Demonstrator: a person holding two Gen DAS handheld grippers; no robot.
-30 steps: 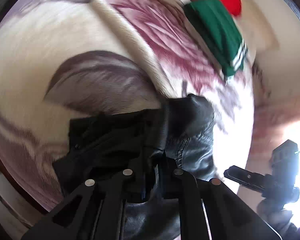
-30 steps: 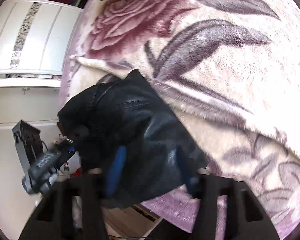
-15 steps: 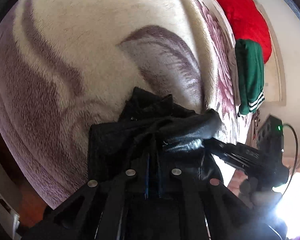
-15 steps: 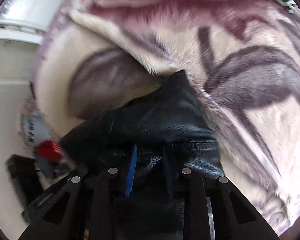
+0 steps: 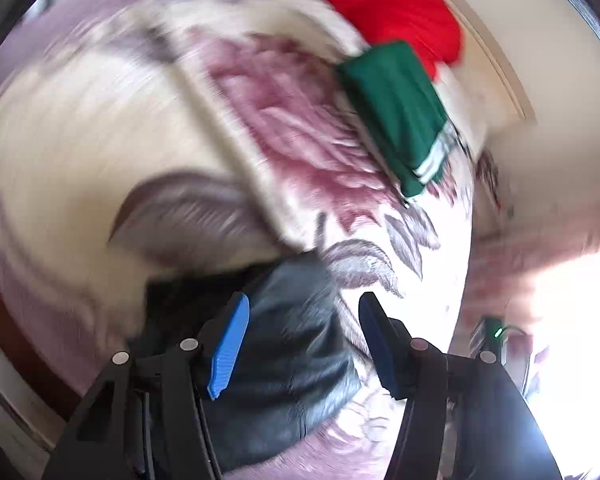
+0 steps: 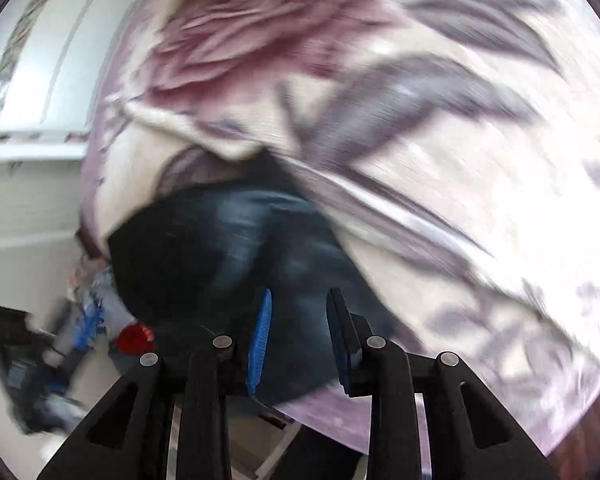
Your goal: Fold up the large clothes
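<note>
A black leather garment (image 5: pixel 296 344) lies bunched near the edge of a bed, on a cream and purple flowered blanket (image 5: pixel 80 140). My left gripper (image 5: pixel 300 328) hovers above it with its jaws opening. The blue pads (image 5: pixel 228 344) stand wide apart and touch nothing. In the right wrist view the same garment (image 6: pixel 228 256) lies below my right gripper (image 6: pixel 298 332). Its pads (image 6: pixel 260 336) stand a narrow gap apart, and I see no cloth pinched between them. Both views are blurred by motion.
A folded green garment (image 5: pixel 396 104) and a red one (image 5: pixel 384 4) lie at the far side of the bed. White cupboard doors (image 6: pixel 40 60) stand beyond the blanket (image 6: pixel 480 160). Clutter with a red object (image 6: pixel 132 338) sits on the floor beside the bed.
My left gripper let go of the black garment and opened wide. Both grippers lifted away from it. The right jaws are narrower than a second ago.
</note>
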